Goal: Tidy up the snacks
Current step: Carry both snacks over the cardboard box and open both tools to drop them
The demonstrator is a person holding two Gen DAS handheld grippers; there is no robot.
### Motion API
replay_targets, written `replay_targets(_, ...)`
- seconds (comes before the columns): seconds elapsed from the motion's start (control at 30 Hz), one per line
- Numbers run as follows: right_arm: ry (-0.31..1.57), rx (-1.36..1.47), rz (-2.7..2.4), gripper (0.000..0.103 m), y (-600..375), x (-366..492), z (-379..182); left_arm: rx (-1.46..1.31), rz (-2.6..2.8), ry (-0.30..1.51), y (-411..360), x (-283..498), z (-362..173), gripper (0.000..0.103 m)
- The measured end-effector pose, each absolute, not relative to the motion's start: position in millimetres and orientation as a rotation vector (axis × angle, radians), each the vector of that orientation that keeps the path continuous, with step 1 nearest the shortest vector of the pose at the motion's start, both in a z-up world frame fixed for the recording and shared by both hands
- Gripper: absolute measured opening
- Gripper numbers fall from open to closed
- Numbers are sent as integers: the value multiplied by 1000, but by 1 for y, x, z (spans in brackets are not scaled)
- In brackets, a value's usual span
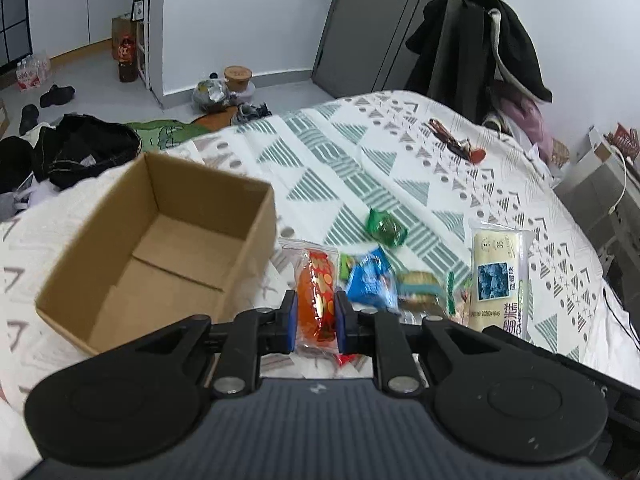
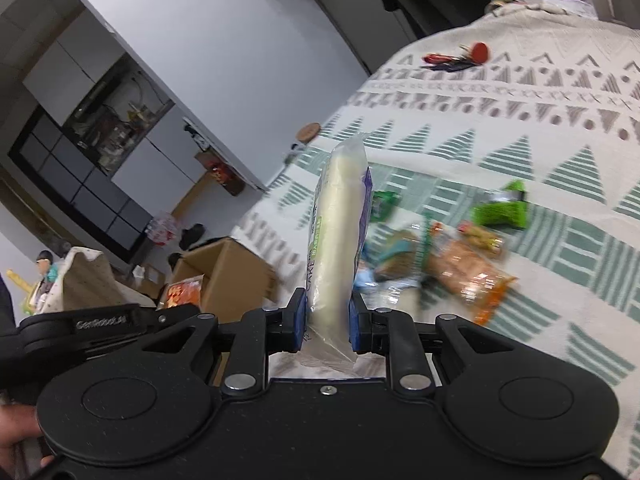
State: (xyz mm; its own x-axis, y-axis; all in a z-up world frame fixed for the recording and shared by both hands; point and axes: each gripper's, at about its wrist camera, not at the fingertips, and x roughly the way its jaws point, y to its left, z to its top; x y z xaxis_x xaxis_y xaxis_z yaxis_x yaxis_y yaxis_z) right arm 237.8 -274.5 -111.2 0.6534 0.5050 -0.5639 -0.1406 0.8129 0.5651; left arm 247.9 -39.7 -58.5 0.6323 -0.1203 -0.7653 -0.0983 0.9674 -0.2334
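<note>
Patterned bed (image 1: 332, 152): box (image 1: 160, 248), snacks (image 1: 386, 227), keys (image 1: 456, 142).

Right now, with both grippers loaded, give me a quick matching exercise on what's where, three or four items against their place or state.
Things:
1. orange snack packet
2. white cake packet
3. cardboard box
4. green candy wrapper

Places or states:
A. lying loose on the patterned bedspread
B. open and nothing inside
C. clamped in the left gripper
D. held upright in the right gripper

Pairs: 1-C, 2-D, 3-B, 4-A
</note>
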Motion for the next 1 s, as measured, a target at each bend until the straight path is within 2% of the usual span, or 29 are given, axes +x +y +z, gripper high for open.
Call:
replay_targets(0.47, 762, 498, 440, 21, -198, 254, -86, -401, -7, 859, 39, 259, -58, 18)
replay_targets(1.0, 806, 491, 466, 21, -113, 276, -98, -497, 73, 839, 106, 265, -82, 18)
